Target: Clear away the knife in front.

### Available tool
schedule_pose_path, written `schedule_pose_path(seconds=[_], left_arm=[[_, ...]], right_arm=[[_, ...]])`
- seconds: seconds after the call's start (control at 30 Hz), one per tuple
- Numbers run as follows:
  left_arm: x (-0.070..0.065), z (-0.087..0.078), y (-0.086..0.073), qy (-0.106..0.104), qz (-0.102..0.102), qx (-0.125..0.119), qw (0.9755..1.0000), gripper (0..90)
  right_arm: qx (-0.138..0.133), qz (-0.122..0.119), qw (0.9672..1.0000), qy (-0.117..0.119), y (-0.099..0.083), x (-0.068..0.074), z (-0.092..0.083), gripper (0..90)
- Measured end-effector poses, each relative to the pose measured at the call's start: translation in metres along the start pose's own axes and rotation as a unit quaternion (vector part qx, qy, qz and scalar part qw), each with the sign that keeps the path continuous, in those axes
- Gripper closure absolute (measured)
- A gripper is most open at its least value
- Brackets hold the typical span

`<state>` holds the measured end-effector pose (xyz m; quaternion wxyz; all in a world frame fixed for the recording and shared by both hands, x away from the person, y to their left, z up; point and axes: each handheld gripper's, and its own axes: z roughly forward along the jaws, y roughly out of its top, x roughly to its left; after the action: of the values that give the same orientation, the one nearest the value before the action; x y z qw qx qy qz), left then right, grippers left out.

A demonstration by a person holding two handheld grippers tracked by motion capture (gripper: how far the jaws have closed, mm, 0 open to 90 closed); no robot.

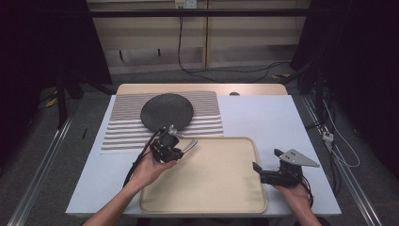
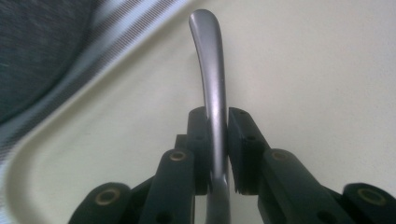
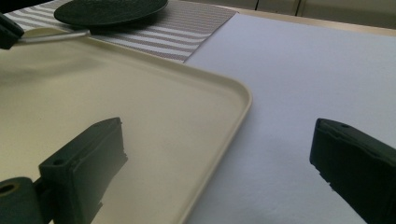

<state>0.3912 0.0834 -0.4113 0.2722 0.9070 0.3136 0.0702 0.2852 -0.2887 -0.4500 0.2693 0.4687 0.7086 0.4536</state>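
A silver metal utensil handle (image 2: 210, 70) is pinched between the pads of my left gripper (image 2: 217, 123), and its rounded end points out over the cream tray (image 2: 327, 70). The utensil's other end is hidden behind the jaws. In the high view my left gripper (image 1: 179, 151) hovers at the tray's (image 1: 207, 207) far left corner with the utensil (image 1: 189, 145) sticking out to the right. My right gripper (image 1: 267, 159) stands open at the tray's right rim, one jaw over the tray (image 3: 140, 93) and one over the table, nothing between them (image 3: 219, 140).
A dark round plate (image 1: 167, 110) rests on a grey striped placemat (image 1: 207, 113) behind the tray. The white table (image 1: 263, 117) extends to the right of the mat. Cables (image 1: 339, 141) hang off the table's right side.
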Motion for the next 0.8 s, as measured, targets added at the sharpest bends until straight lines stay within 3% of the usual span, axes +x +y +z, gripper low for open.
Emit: schedule_pose_path(seconds=[0.03, 0.27, 0.63, 0.8], left_arm=[[-0.004, 0.007, -0.002, -0.001, 0.006, 0.011, 0.9999, 79.9], [-0.011, 0.019, -0.004, -0.008, 0.014, 0.026, 0.9995, 79.9], [-0.015, 0.023, -0.007, -0.002, 0.0, 0.022, 0.9997, 79.7], [-0.016, 0.022, -0.009, -0.011, -0.012, 0.023, 0.9996, 79.6]], right_arm=[[0.0, -0.001, 1.0, 0.001, 0.0, 0.0, 0.0, 3.4], [-0.001, 0.001, 1.0, 0.002, 0.0, 0.0, 0.0, 3.2], [-0.004, -0.002, 1.0, -0.004, 0.0, 0.001, -0.004, 3.2], [-0.002, -0.003, 1.0, -0.003, 0.0, 0.001, -0.004, 3.2]])
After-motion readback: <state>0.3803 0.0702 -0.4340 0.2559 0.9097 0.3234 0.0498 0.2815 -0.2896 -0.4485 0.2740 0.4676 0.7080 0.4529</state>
